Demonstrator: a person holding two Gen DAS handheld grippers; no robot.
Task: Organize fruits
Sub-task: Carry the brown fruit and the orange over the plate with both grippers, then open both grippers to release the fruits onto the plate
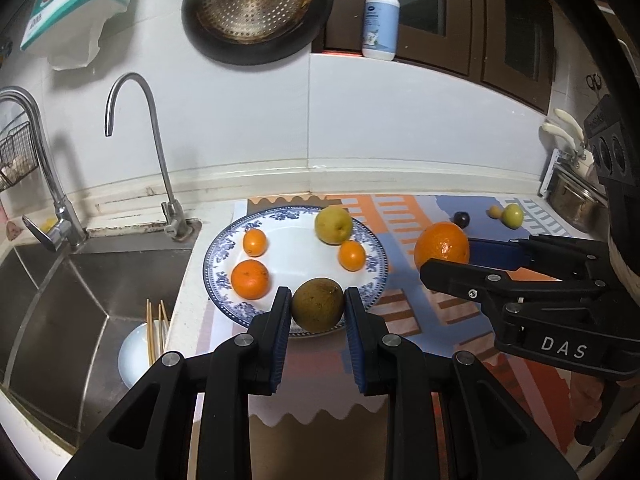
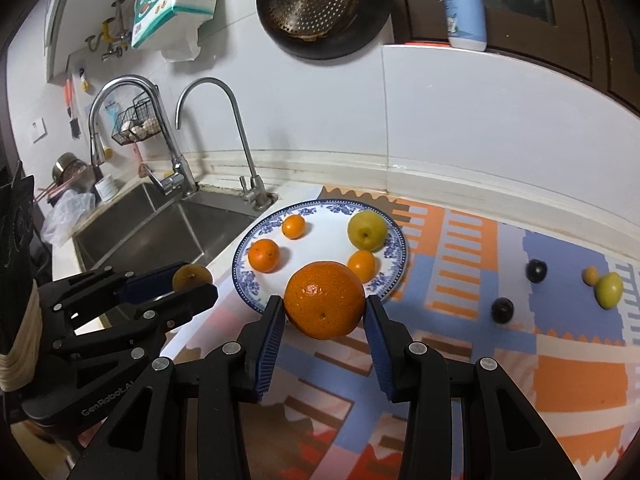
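A blue-and-white plate (image 1: 224,248) (image 2: 320,210) holds three small oranges (image 1: 250,279) and a yellow-green pear (image 1: 333,225) (image 2: 367,229). My left gripper (image 1: 318,308) is shut on a brown-green round fruit (image 1: 318,309) just above the plate's near rim; it also shows in the right wrist view (image 2: 192,276). My right gripper (image 2: 325,312) is shut on a large orange (image 2: 325,300) (image 1: 442,245), held above the mat beside the plate's right rim. Two dark plums (image 2: 536,271), a small yellow fruit (image 2: 589,275) and a green fruit (image 2: 609,289) lie on the mat at right.
A steel sink (image 1: 60,292) with two faucets (image 1: 160,160) lies left of the plate; a bowl with chopsticks (image 1: 148,344) sits in it. A patterned mat (image 2: 480,340) covers the counter. A pot (image 1: 572,200) stands far right. A strainer pan (image 1: 256,4) hangs on the wall.
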